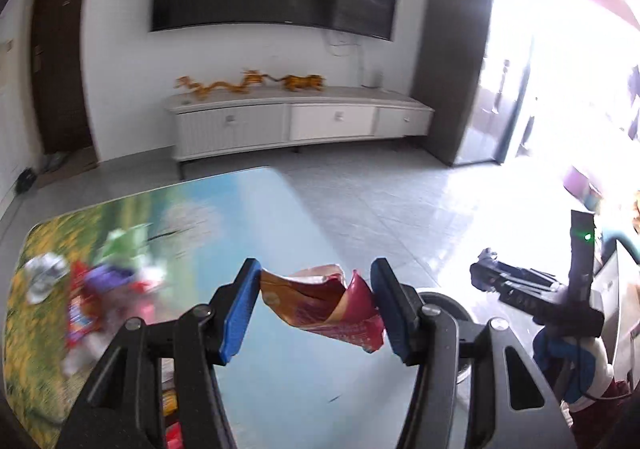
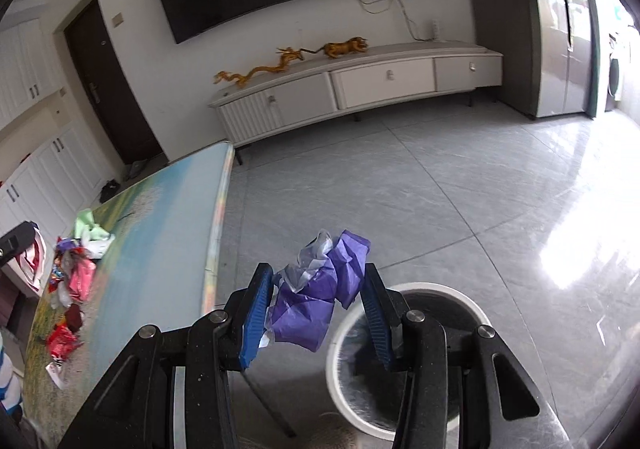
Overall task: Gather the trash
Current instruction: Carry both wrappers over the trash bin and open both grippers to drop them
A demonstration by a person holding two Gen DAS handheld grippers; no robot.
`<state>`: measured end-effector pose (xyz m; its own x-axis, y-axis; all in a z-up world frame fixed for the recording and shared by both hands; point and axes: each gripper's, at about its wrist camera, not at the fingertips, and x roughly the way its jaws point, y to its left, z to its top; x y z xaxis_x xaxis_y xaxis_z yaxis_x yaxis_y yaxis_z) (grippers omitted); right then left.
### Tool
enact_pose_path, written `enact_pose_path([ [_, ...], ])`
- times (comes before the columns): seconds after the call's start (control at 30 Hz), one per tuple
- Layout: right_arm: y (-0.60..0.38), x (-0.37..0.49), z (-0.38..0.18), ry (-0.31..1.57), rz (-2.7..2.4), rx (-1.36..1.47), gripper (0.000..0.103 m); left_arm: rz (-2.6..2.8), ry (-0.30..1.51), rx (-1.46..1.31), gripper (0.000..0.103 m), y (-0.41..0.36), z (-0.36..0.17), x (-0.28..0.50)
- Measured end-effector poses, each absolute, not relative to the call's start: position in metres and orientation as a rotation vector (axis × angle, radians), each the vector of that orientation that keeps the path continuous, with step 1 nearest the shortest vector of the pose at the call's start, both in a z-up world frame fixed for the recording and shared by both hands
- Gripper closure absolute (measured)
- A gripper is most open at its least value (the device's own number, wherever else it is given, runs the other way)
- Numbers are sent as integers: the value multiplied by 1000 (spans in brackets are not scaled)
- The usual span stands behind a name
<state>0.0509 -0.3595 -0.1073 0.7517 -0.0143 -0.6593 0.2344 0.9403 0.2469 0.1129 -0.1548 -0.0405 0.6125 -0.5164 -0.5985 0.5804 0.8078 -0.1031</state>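
Trash: red wrapper [image 1: 326,307] clamped between left gripper [image 1: 316,309] jaws; purple paper [image 2: 320,297] clamped between right gripper [image 2: 318,313] jaws, bin [image 2: 472,299] just beyond.

A crumpled red wrapper [image 1: 320,309] hangs over the table. A scrunched purple paper [image 2: 320,297] hangs near the white bin [image 2: 340,361]. More trash [image 2: 70,281] lies on the table.

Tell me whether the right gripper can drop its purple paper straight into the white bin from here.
Probably yes. The right gripper, shut on the crumpled purple paper, hangs beside the table, near the white bin. The bin's open mouth is uncovered just below and to the right; a short shift should do.
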Motion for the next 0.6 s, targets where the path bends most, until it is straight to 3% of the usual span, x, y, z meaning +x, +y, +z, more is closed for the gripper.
enact_pose_path([
  [0.3, -417, 47, -167, 841, -241, 396, 54, -833, 771, 174, 43, -299, -76, 117],
  [0.43, -428, 42, -179, 861, -286, 423, 41, -886, 808, 152, 33, -330, -86, 114],
  [0.6, -446, 29, -183, 868, -336, 436, 36, -908, 814, 150, 29, -343, -84, 120],
])
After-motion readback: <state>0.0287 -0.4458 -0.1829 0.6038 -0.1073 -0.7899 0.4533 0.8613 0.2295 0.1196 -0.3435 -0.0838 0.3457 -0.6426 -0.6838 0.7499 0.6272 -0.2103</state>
